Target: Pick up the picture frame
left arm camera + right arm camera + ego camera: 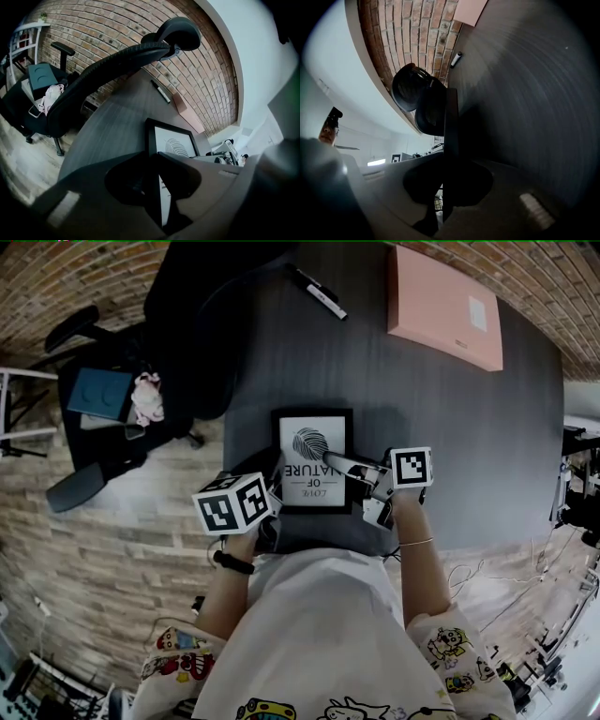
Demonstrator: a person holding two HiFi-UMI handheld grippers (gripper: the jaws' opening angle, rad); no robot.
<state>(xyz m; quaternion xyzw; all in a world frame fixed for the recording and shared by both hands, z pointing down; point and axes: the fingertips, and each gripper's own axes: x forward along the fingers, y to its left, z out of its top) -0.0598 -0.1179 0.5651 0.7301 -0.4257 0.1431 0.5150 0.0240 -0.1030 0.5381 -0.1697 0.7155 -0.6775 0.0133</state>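
Two handheld grippers clamp a black rectangular picture frame [312, 460] at the near edge of a dark grey wood-grain table [441, 446].

The left gripper [275, 476] has its jaws narrowed onto the frame's left rail close to its near corner, while the right gripper [330, 461] has its jaws pinched tight on the opposite rail, which shows edge-on between them in the right gripper view. The frame, holding a white print with a fingerprint design, sits face up between the person's forearms; whether it rests on the tabletop cannot be told. Farther back on the table lie a flat pink box [445, 306] and a black marker pen [319, 292].
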